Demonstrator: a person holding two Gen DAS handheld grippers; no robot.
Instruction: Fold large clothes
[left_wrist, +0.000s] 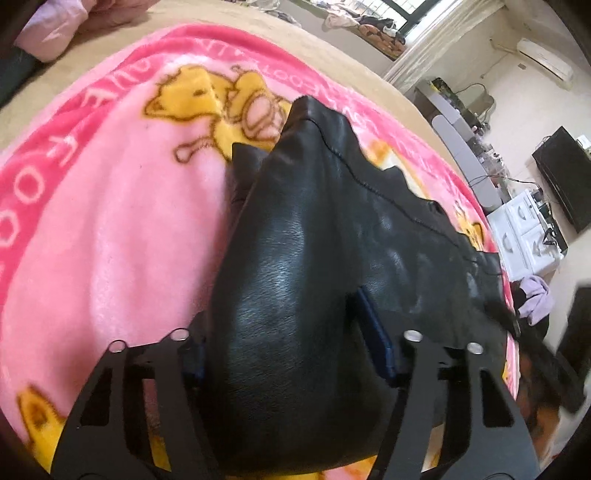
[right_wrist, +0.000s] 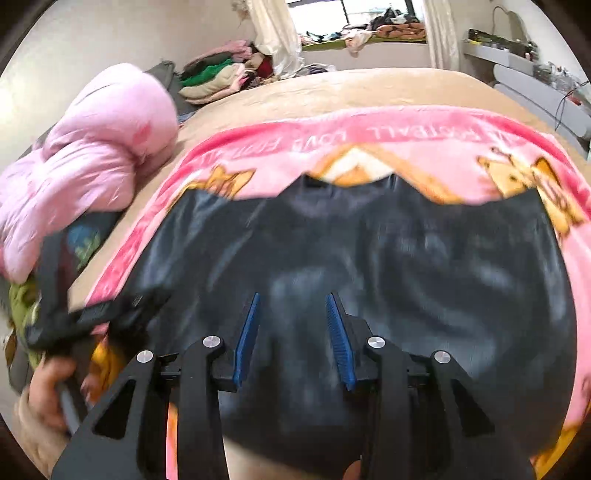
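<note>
Black leather garment (left_wrist: 295, 266) lies on a pink fleece blanket (left_wrist: 110, 221), which is spread over a tan bed (left_wrist: 332, 40). Leather is smooth and glossy with fine grain and a stitched seam running along its upper fold; the blanket is plush, with a hot-pink border carrying white lettering and yellow cartoon bear prints.

Left gripper (left_wrist: 291, 343): a thick bulge of the leather fills the gap between its fingers. The blue ribbed pad (left_wrist: 380, 343) on the right finger sits against the leather; the other pad is mostly hidden behind the fold. Jaws stand about half open, clamped on the bunched garment.

Right gripper (right_wrist: 291, 339): blue ribbed pads (right_wrist: 247, 339) are both clear to see, narrow gap between them, hovering over the flat leather near the blanket's near edge. No fold between the pads, nothing held. View is motion-blurred.

Right wrist view only: the garment's full width across the blanket, with a jagged far edge; a puffy pink quilted jacket (right_wrist: 92, 155) at the bed's left edge; a stack of folded clothes (right_wrist: 218, 77) beyond the bed's far left corner; the person's hand (right_wrist: 44, 398) gripping the other gripper at lower left.

Left wrist view only: leather grain and seam close up, a white drawer unit (left_wrist: 524, 232) and a wall air conditioner (left_wrist: 543, 59) past the bed's right edge.
</note>
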